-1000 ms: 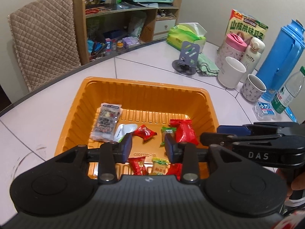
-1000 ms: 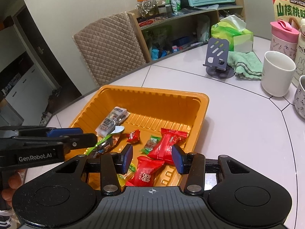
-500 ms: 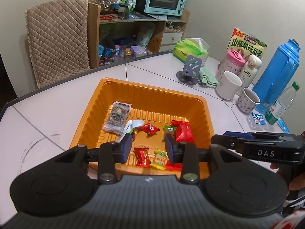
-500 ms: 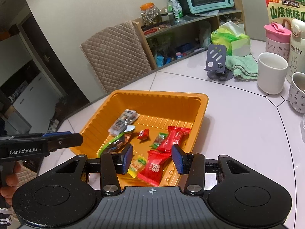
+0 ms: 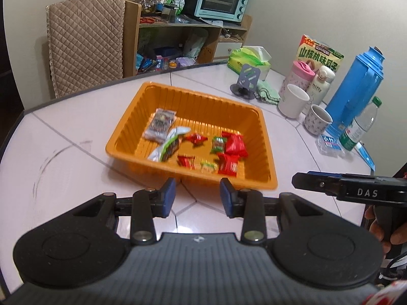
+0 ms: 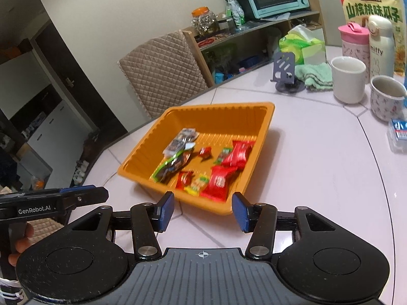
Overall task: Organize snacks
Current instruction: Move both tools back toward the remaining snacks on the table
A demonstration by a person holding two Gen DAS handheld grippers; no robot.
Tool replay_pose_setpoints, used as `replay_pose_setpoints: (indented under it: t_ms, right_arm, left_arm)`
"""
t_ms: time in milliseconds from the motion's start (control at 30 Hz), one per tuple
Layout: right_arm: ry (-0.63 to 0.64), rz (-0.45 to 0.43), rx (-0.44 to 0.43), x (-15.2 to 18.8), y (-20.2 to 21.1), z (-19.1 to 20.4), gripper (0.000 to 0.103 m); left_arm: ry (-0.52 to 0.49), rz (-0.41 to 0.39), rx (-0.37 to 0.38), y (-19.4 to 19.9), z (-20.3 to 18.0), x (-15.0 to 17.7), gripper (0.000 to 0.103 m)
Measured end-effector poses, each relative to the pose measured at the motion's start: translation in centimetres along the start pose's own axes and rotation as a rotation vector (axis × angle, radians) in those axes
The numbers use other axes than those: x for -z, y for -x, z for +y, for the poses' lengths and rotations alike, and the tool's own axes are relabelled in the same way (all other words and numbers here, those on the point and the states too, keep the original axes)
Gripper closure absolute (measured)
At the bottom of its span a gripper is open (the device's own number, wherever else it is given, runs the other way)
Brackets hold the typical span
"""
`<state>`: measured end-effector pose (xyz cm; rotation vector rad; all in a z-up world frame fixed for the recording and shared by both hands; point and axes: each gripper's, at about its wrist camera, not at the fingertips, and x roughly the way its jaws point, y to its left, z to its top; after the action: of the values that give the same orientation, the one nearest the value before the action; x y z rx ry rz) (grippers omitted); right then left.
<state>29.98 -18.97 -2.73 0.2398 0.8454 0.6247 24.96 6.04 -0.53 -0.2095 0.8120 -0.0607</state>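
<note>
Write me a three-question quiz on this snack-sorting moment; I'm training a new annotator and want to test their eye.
1. True or false: the left gripper is shut on a snack.
2. Where do the snack packets lie? A) loose on the table B) inside the orange tray C) in the white mug
3. Fill in: the right gripper is ____ and holds nothing.

Key
1. False: its jaws stand apart, empty, short of the tray's near rim.
2. B
3. open
</note>
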Motion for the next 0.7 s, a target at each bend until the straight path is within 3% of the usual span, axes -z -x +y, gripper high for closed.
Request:
replay_pose_setpoints:
  t_ms: [300,700]
  right_arm:
    - [-0.014,0.039,0.004,3.9,2.0,0.7,0.05]
    - [-0.018,0.084,0.039,7.5,2.9,1.0,0.049]
  left_arm:
    - [0.017,0.04,0.008,1.9,-0.6,4.2,0.069]
    - [-0.05,0.069,0.004,2.7,-2.5,8.3,0.068]
